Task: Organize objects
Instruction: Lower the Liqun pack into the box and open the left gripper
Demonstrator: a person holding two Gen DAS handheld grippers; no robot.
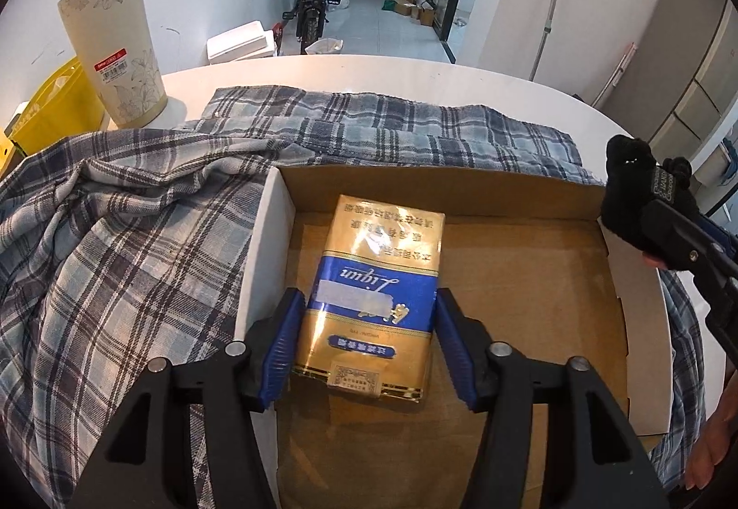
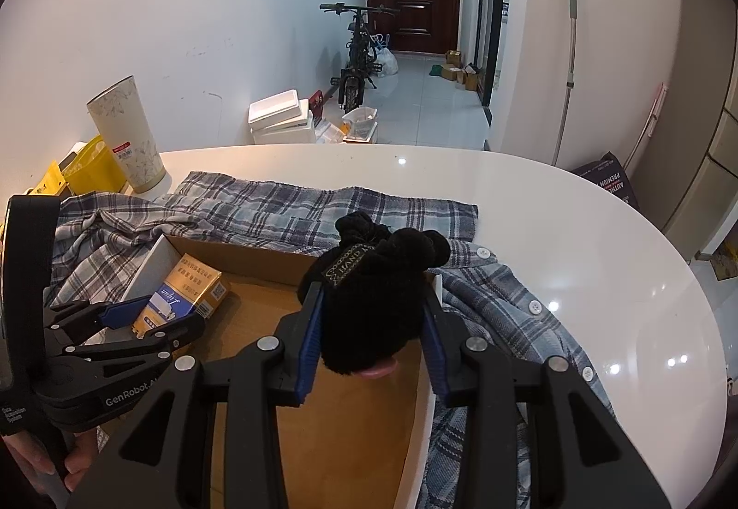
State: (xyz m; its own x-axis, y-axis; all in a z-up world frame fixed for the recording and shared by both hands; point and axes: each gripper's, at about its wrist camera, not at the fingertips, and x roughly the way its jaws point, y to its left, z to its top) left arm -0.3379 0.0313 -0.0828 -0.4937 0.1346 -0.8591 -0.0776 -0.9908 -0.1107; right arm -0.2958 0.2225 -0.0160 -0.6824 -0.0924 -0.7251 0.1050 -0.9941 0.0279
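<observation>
My left gripper straddles the gold-and-blue cigarette carton, which lies flat on the floor of the cardboard box, pads slightly apart from it. My right gripper clamps the black knit item above the box, ready for placement beside the carton.

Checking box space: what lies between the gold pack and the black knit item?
Only bare cardboard box floor separates the gold pack from the black knit item; the right wrist view shows it.
</observation>
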